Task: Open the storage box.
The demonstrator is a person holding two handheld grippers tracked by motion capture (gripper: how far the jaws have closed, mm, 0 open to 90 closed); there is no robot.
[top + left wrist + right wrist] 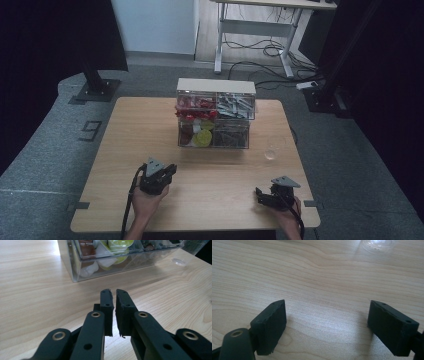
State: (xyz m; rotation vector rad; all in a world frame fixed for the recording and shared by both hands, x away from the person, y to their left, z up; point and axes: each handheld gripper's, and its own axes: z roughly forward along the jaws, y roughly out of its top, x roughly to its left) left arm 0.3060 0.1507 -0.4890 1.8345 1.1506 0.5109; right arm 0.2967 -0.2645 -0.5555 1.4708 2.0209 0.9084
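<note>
High view showed the clear compartment organizer (215, 120) at frame centre: rigid, slick, probably light, best gripped by its walls. Left gripper (113, 296) was nearly pinched together, empty; right gripper (327, 322) was spread wide.

In the high view we see a dim room; the corners at left and right fall almost black, while the bench (150, 130) is lit softly from above and the pale wall behind is brighter; the picture is a little grainy and soft. In the left gripper view the wood is bright and sharp near us; the clear box (75, 272) casts a soft shadow and blurs slightly toward the top. In the right gripper view we see glare at the top edge; soft shadows lie under the black pads (270, 322).
</note>
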